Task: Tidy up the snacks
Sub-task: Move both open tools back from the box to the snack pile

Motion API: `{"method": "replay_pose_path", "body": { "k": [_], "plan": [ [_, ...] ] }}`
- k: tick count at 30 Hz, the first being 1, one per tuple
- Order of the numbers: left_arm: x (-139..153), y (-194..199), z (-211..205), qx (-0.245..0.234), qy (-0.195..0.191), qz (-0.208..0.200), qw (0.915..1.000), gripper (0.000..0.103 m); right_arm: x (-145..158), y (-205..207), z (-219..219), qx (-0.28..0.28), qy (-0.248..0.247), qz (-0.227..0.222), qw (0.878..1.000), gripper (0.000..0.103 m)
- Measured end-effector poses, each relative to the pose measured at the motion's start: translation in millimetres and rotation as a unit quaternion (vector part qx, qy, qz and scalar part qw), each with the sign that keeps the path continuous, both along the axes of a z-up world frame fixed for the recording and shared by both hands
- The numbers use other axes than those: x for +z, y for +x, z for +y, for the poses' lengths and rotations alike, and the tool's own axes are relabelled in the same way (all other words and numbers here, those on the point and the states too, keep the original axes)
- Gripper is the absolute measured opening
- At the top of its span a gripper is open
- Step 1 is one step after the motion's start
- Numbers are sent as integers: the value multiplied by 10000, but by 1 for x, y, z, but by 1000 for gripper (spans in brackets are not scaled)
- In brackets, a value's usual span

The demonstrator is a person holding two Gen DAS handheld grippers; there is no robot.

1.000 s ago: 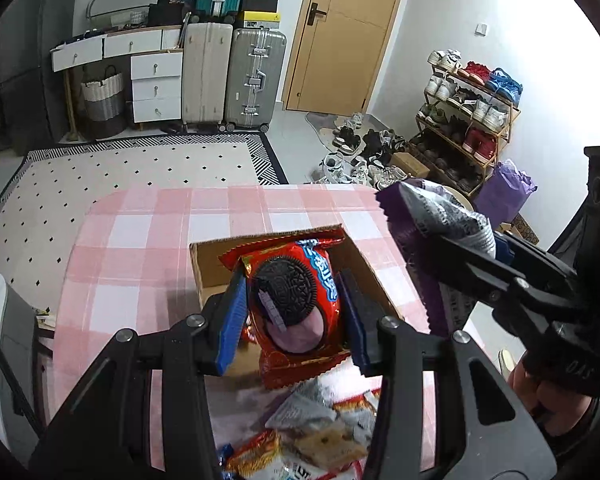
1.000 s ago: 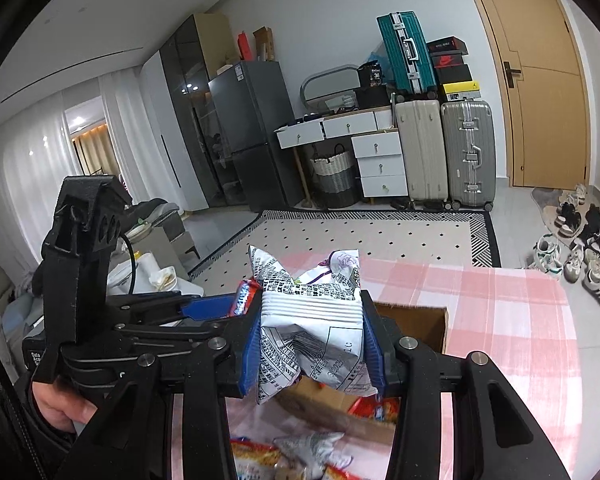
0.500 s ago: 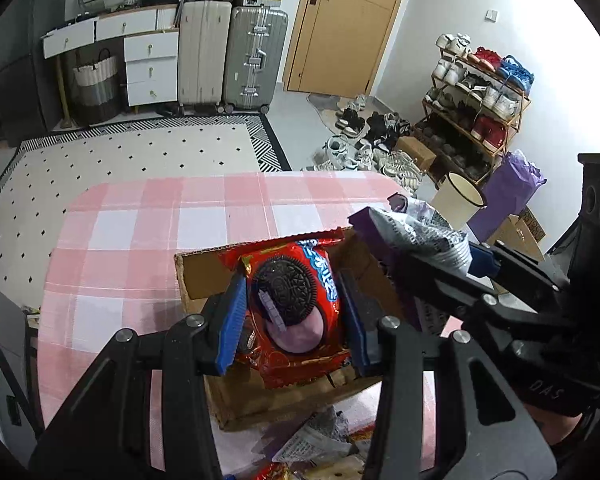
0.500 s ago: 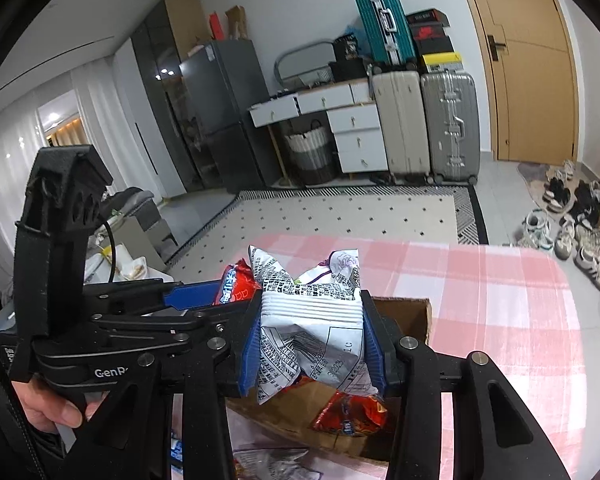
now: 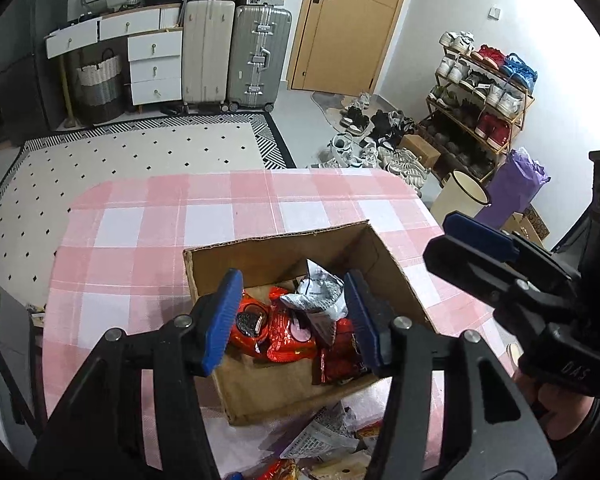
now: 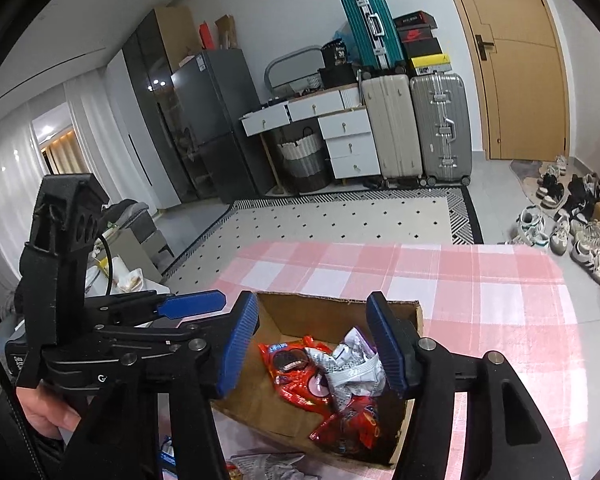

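Pink checked table [image 5: 140, 240], snack packets [image 5: 284, 320] in box [image 5: 268, 384] below both just-opened claws [image 5: 292, 316] [image 6: 316, 340]

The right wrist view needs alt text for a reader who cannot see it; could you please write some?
The right claw hangs open above a cardboard box on a pink checked tablecloth, empty after opening; inside the box lie a red cookie packet, a grey-and-white snack bag and another red packet. The left claw sits at left, also open.
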State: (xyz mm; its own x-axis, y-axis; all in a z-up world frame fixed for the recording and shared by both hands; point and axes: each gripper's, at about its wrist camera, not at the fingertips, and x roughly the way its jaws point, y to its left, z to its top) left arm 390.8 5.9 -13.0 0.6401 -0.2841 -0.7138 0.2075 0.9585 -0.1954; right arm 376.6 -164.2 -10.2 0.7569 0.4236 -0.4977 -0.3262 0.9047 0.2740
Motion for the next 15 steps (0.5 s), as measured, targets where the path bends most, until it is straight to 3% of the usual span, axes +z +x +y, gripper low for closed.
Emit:
{"method": "replay_pose_path", "body": {
  "k": [5, 11, 15],
  "plan": [
    [11, -16, 0, 29, -9, -99, 9999, 52, 10, -14, 1, -18, -18, -148, 9999, 60],
    [20, -39, 2, 113, 24, -254, 9996, 65, 20, -33, 2, -32, -58, -255, 9997, 65],
    [23, -59, 3, 141, -29, -292, 9995, 70, 24, -51, 2, -24, -108, -366, 9993, 75]
  ]
}}
